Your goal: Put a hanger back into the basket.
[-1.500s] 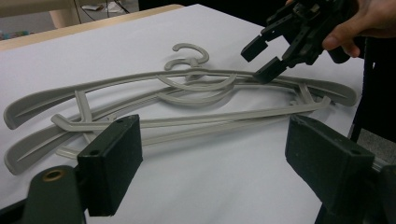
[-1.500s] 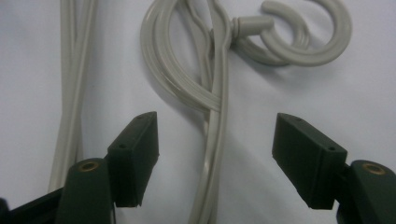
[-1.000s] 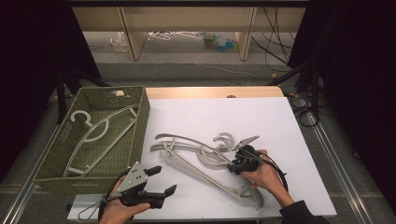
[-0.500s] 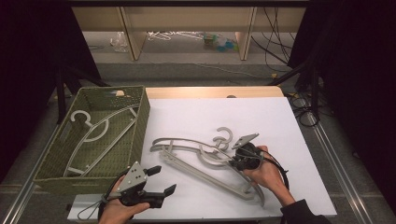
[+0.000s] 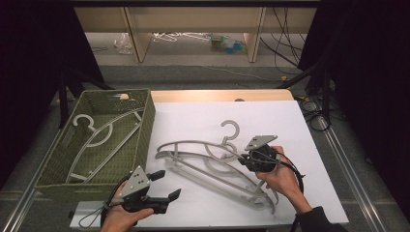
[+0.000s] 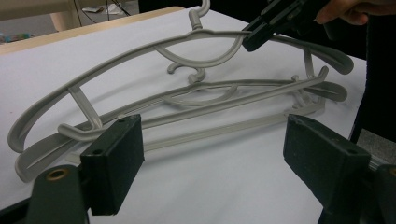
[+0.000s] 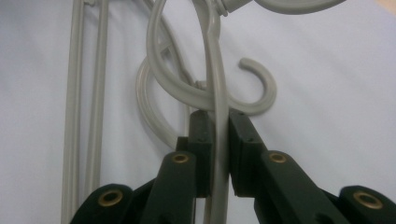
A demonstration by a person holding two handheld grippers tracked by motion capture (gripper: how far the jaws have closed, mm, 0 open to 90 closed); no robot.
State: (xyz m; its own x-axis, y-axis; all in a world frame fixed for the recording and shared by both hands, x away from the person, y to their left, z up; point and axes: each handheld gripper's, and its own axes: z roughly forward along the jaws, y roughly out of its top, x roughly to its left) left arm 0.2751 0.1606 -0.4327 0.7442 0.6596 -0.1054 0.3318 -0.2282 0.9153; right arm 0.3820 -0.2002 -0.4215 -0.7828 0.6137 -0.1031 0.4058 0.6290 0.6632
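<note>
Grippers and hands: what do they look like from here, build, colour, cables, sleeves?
Both are black two-jaw tools. The left gripper has a grey three-cornered plate on top, blocky black pads and brass-coloured rivets. The right gripper carries the same grey plate, with a black cable looping behind it. The right hand ends in a dark sleeve.

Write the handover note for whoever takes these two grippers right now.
Right gripper: shut on the top hanger, clamped on its arm near the hook, raised off the white sheet.
Left gripper: open, empty, near the table's front edge, facing the hangers.
Things: at least one more hanger lies under the lifted one; one hanger already lies in the green basket.
Done: one hanger binned, it seems. Left: probably move the held hanger into the basket, then the rest.
</note>
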